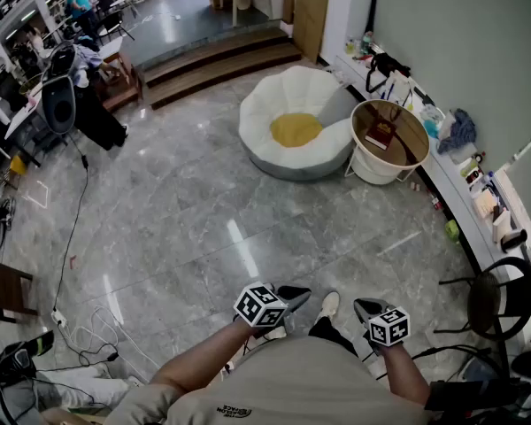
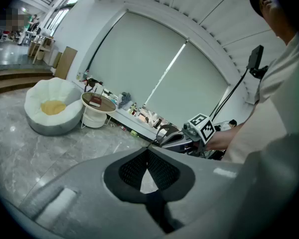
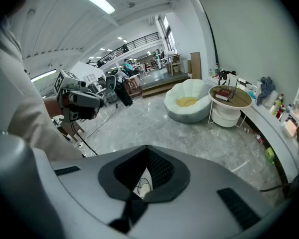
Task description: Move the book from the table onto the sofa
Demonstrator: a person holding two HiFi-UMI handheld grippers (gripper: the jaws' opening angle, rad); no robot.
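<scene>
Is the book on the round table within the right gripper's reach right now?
Probably not: the right gripper is held far back, with a wide stretch of open floor between it and the book.

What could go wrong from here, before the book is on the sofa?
The book lies flat on the round table; the left gripper and right gripper, both shut, might only push it. Clutter on the ledge beside the table could be knocked. Loose cables lie on the floor.

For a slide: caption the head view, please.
The book on the round table beside the sofa; left gripper and right gripper shut.
</scene>
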